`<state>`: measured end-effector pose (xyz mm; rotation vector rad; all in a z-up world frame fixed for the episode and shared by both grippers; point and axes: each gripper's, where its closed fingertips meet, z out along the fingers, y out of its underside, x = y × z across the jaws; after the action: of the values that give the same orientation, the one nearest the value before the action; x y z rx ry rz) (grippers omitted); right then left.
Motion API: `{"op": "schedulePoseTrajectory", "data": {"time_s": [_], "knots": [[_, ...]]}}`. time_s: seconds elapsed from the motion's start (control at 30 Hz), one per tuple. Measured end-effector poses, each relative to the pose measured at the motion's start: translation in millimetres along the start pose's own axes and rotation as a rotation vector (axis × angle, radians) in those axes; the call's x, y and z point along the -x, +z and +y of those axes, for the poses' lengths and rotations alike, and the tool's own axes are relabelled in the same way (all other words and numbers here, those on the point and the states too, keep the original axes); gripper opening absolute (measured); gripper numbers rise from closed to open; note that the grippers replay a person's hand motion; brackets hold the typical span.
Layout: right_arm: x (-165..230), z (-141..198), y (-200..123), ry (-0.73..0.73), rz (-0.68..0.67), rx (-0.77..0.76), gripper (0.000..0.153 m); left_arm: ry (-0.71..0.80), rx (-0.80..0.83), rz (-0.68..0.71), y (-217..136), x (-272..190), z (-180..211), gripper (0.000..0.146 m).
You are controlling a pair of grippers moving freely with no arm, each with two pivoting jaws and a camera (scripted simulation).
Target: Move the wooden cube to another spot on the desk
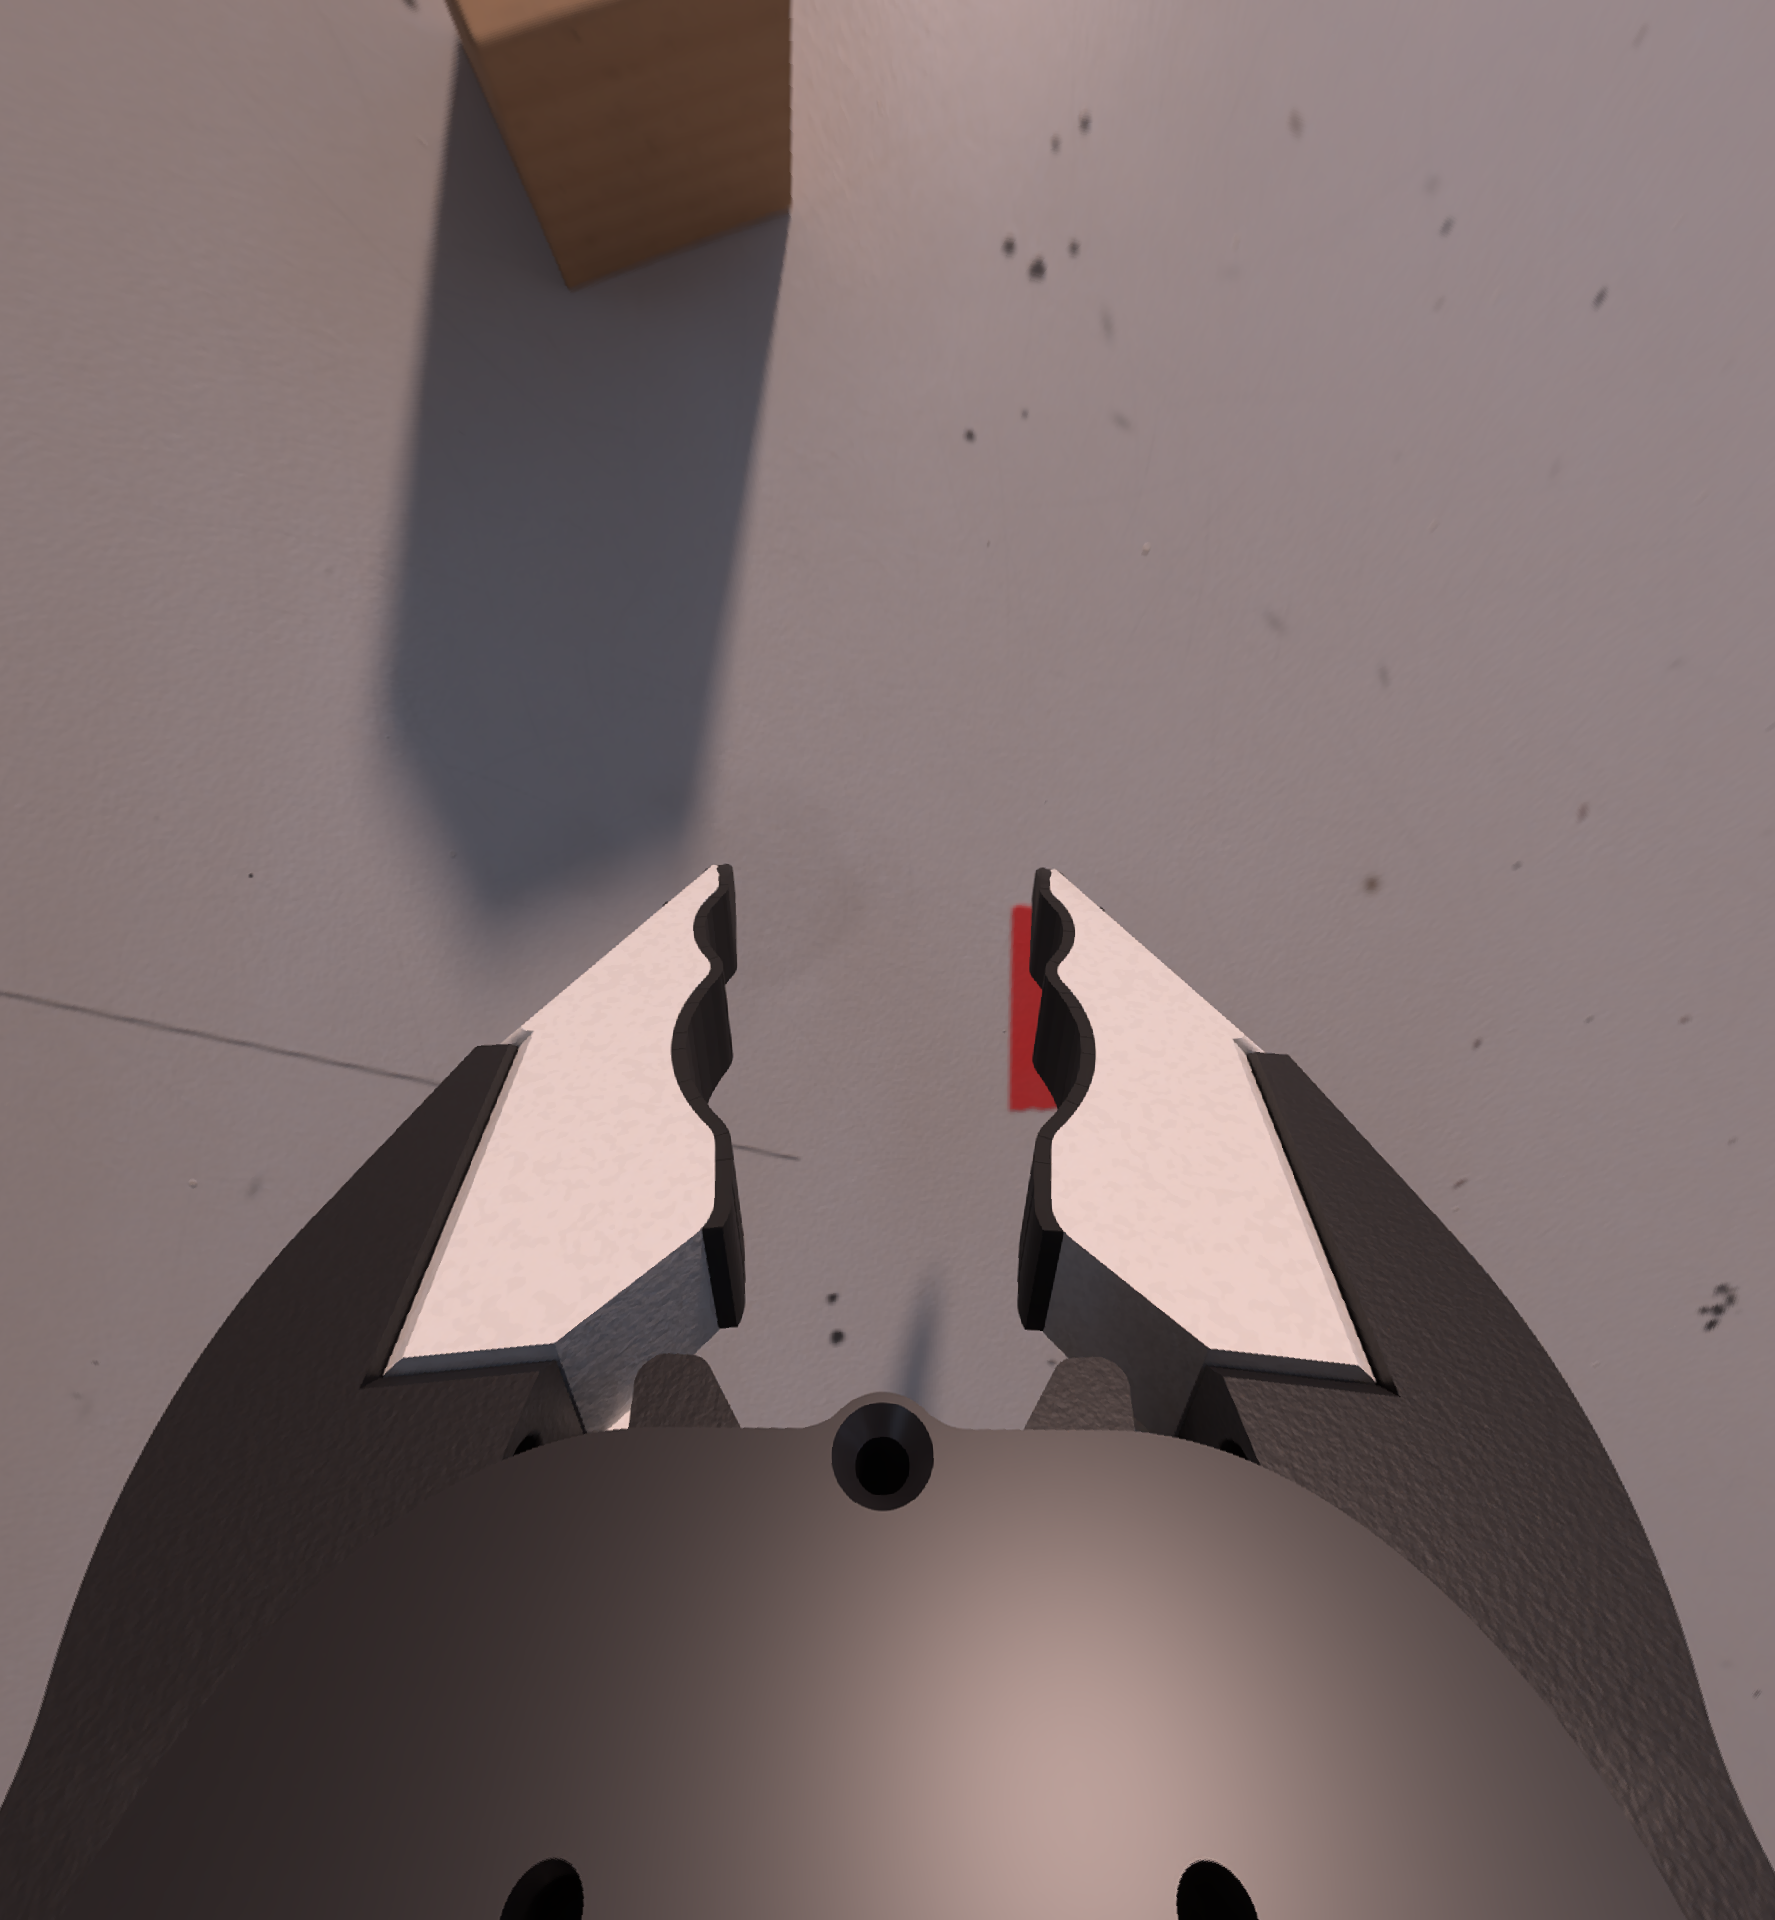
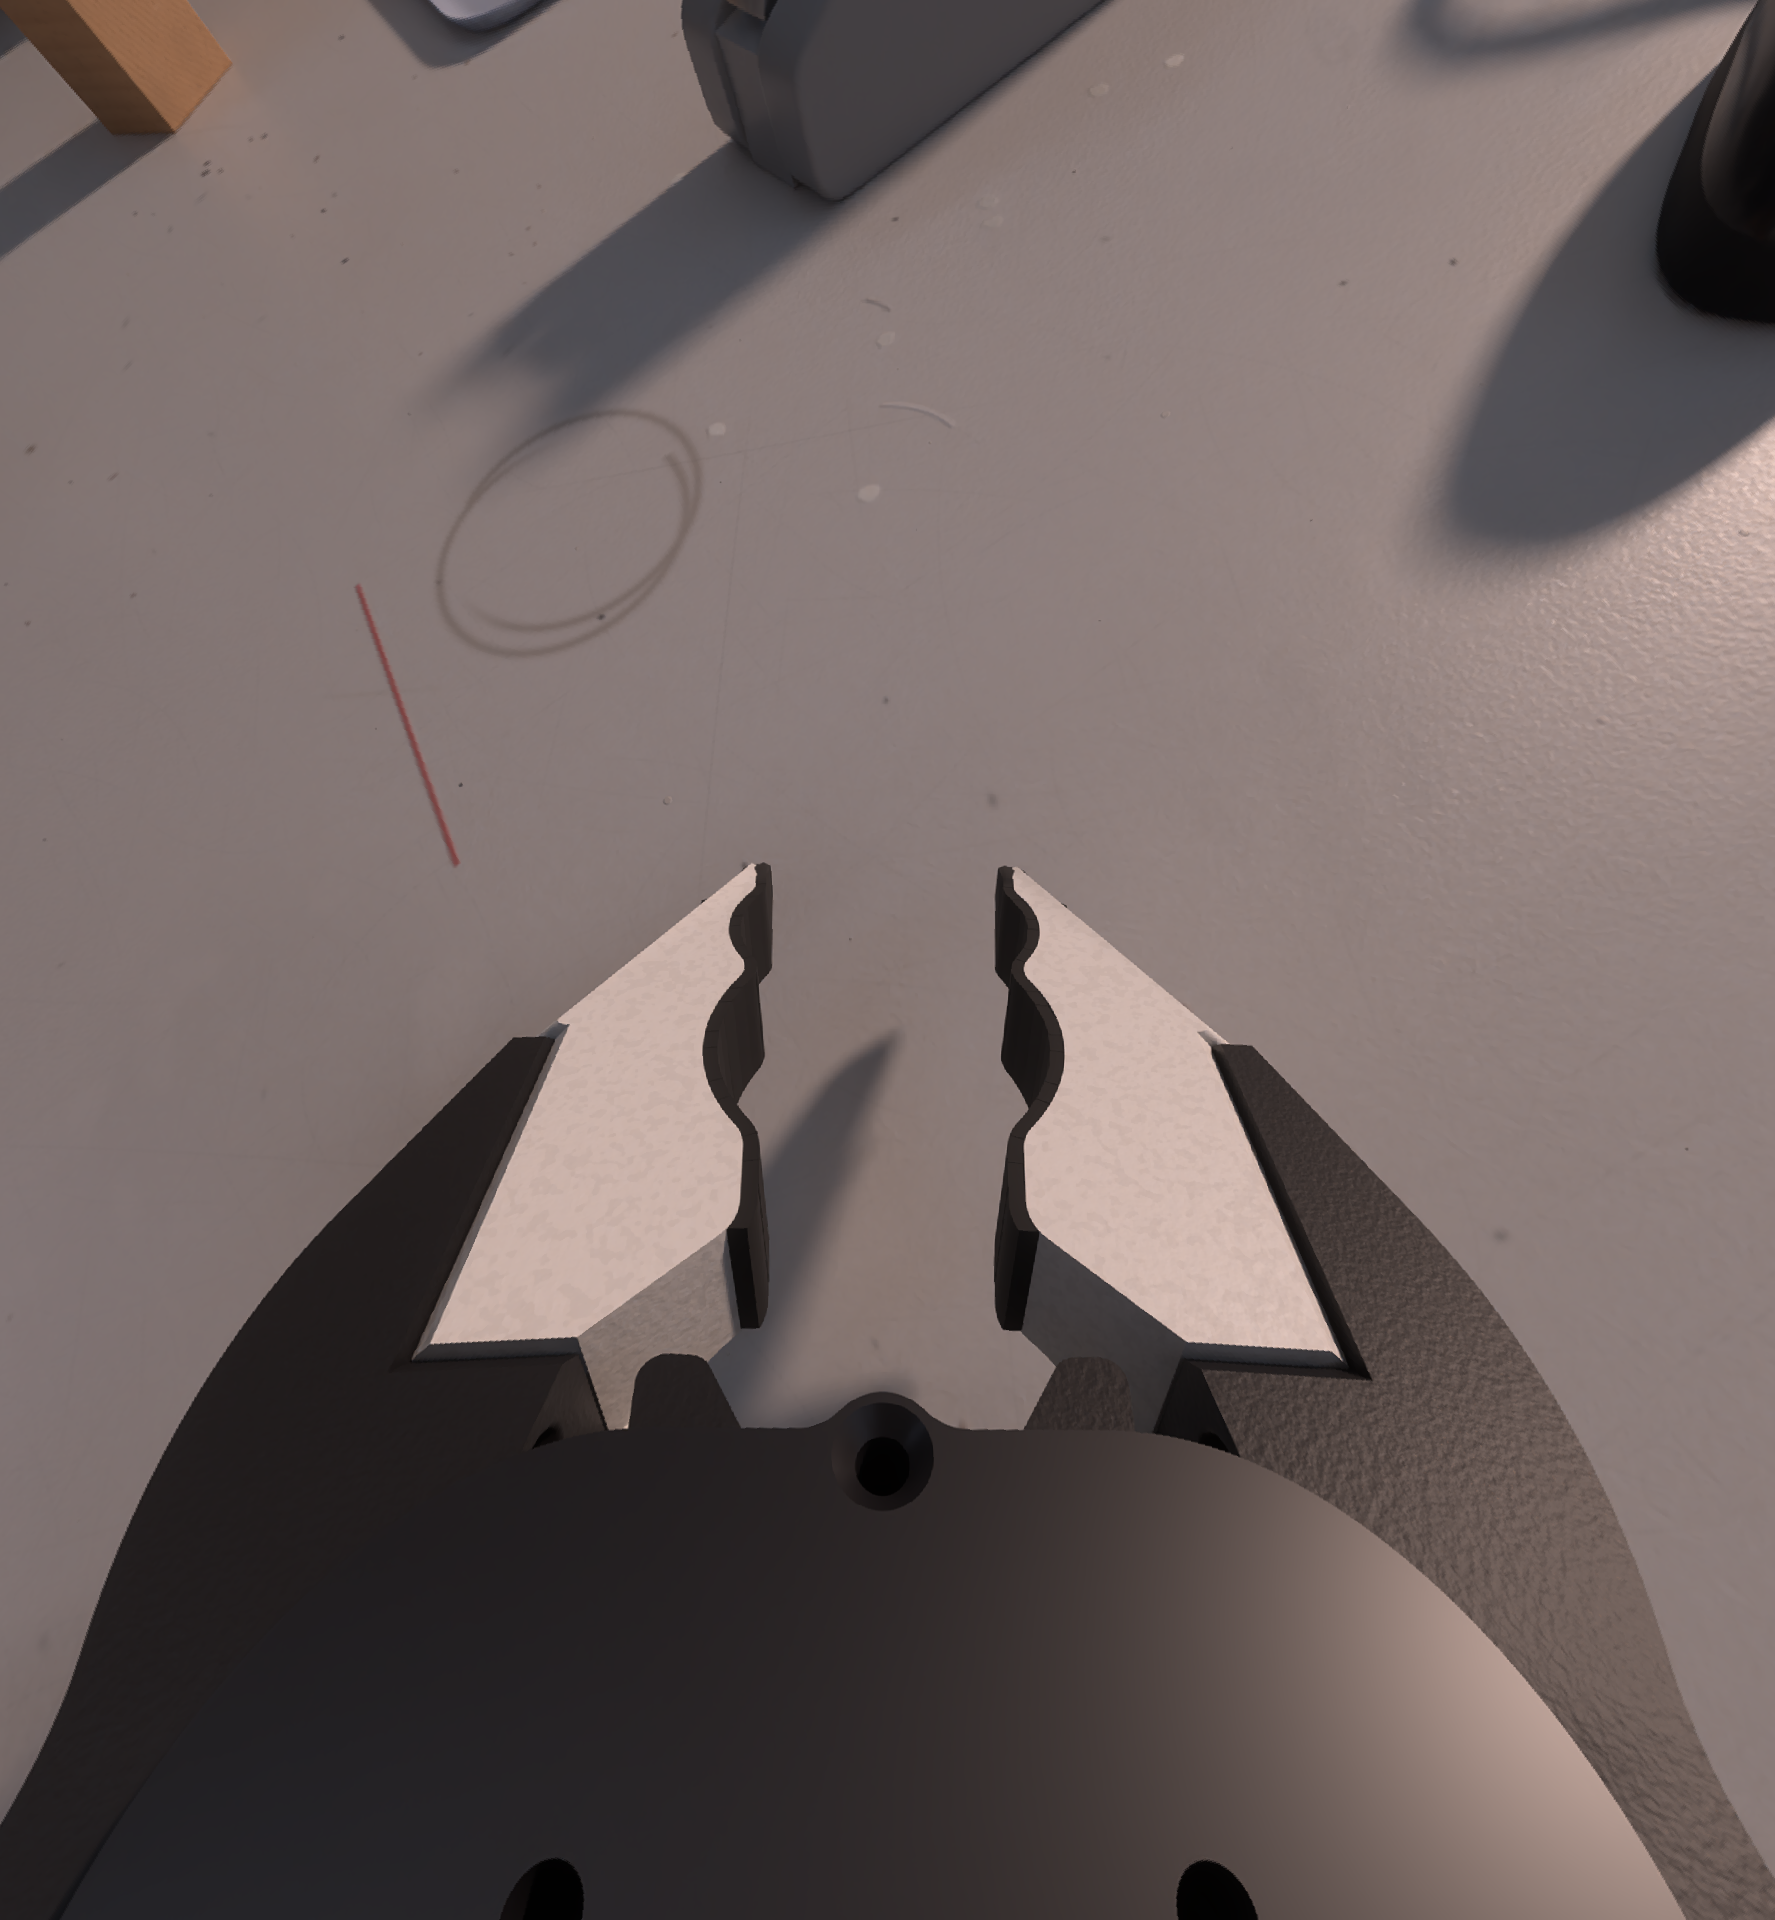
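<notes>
While we are hovering both grippers over the desk, left gripper and right gripper are gaping empty; ahead, the wooden cube is sitting untouched, so reaching, grasping and relocating are all remaining.

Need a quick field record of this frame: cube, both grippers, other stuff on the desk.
wooden cube: on the desk, ahead and slightly left of the left gripper, ungrasped
left gripper: open, empty, over bare desk
right gripper: open, empty, cube far off at upper left
red tape strip: beside the left gripper's right finger
grey device: top centre, right wrist view
black object: top right, right wrist view
</notes>
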<state>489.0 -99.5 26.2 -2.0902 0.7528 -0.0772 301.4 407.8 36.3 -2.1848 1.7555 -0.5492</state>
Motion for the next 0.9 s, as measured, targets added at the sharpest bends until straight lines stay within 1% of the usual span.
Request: {"op": "schedulePoseTrajectory", "data": {"time_s": [0.07, 0.17, 0.27, 0.4, 0.47, 0.53, 0.63, 0.77, 0.83, 0.9], "knots": [[0, 0, 0, 0.010, -0.009, -0.001, 0.043, 0.039, 0.060, -0.022, 8, 3, 5, 0.055], [0, 0, 0, 0.022, -0.024, 0.000, 0.043, 0.113, 0.164, -0.094, 19, 9, 16, 0.053], [0, 0, 0, 0.029, -0.033, 0.001, 0.043, 0.156, 0.109, -0.115, 24, 9, 12, 0.050], [0, 0, 0, 0.026, -0.034, 0.002, 0.043, 0.204, 0.111, -0.188, 24, 10, 12, 0.042], [0, 0, 0, 0.024, -0.031, 0.000, 0.043, 0.219, 0.120, -0.184, 23, 7, 13, 0.038], [0, -1, -1, 0.025, -0.031, -0.003, 0.043, 0.205, 0.091, -0.180, 20, 8, 10, 0.035], [0, -1, -1, 0.032, -0.032, -0.010, 0.043, 0.152, -0.024, -0.178, 1, 10, -1, 0.029], [0, -1, -1, 0.028, -0.034, -0.007, 0.043, 0.102, -0.210, -0.153, -47, 6, -23, 0.021], [1, -1, -1, 0.020, -0.032, -0.003, 0.043, 0.117, -0.294, -0.135, -74, -7, -35, 0.017], [1, 0, 0, 0.013, -0.028, -0.001, 0.043, 0.159, -0.379, -0.118, -101, -29, -48, 0.013]]}}
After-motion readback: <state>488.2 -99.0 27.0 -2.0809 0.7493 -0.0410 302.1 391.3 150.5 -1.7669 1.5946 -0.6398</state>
